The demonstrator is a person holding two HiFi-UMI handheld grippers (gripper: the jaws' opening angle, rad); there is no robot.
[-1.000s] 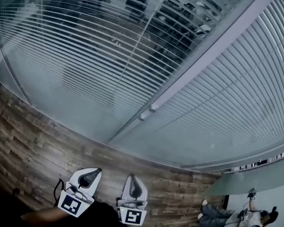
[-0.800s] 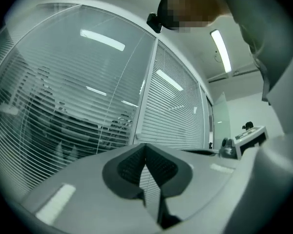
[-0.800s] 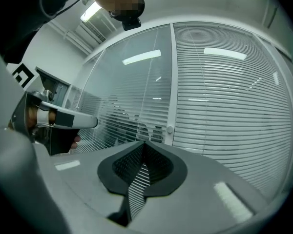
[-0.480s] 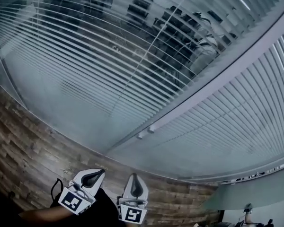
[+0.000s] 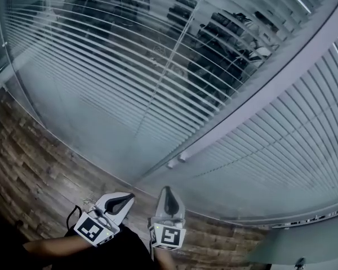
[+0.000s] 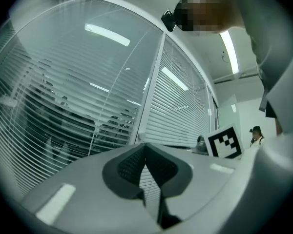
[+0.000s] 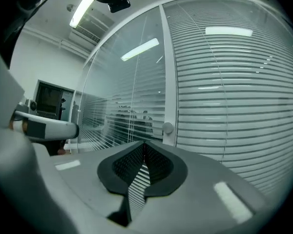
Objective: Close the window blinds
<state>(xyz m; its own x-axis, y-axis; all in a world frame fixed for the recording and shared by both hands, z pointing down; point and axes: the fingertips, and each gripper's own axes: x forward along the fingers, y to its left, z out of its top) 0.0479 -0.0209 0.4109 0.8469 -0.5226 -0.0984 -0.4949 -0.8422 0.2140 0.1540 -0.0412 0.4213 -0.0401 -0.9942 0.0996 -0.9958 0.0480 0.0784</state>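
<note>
Both pairs of jaws pressed together, both empty, in front of the glass.
We've got the left gripper [image 6: 145,146] and the right gripper [image 7: 144,144] side by side above the wood floor [image 5: 28,173], tips meeting, nothing between them. Ahead of us the left blinds [image 5: 101,72] have slats tilted open, with dark shapes showing through. The right blinds [image 5: 281,145] look flat and shut. A round knob [image 5: 183,157] sits on the frame post [image 5: 259,89] between them.

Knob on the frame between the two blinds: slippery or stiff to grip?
Likely slippery: the knob looks small, round and smooth. Mounted on the frame, it should stay rigid and probably only turn, not lift away.
</note>
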